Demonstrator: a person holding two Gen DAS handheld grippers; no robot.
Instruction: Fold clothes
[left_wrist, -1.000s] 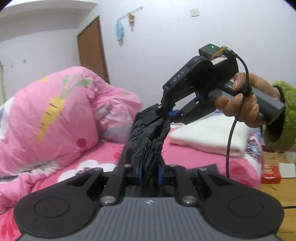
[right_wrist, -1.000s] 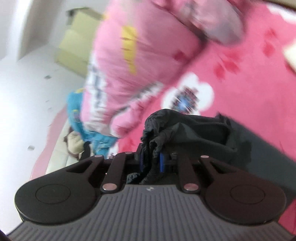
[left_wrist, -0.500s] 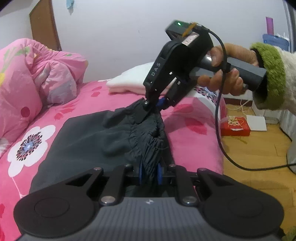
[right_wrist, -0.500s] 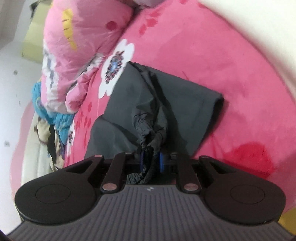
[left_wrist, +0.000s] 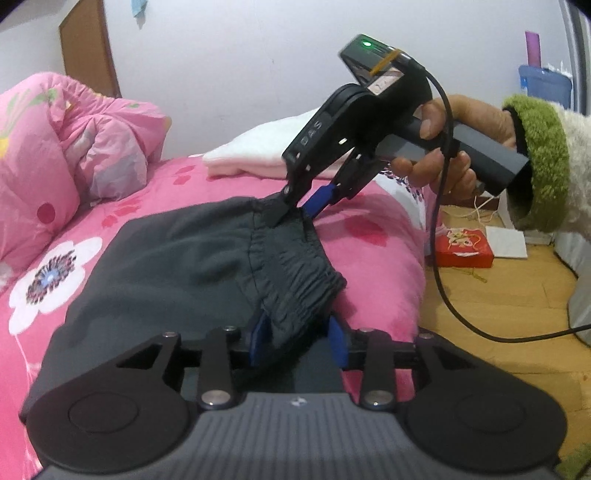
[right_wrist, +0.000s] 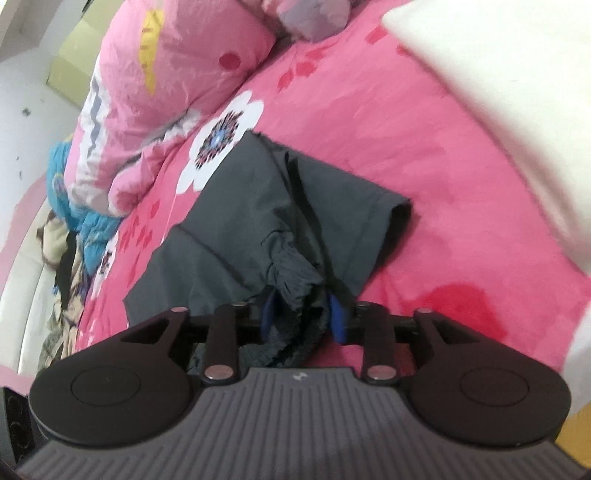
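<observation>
Shorts (left_wrist: 177, 266) lie spread on the bed (left_wrist: 373, 236), waistband between both tools' parted jaws: left tool (left_wrist: 299, 332), right tool (left_wrist: 295, 212). Next, probably regrip for folding.

Home bedroom: bed (left_wrist: 373, 236), quilt (left_wrist: 44, 162).

Soft even daylight, fisheye-bent, blurred edges

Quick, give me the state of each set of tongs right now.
Left tongs: open, with the waistband of the dark grey shorts lying loose between the fingers.
Right tongs: open too, the same waistband bunched between the fingers.
</observation>
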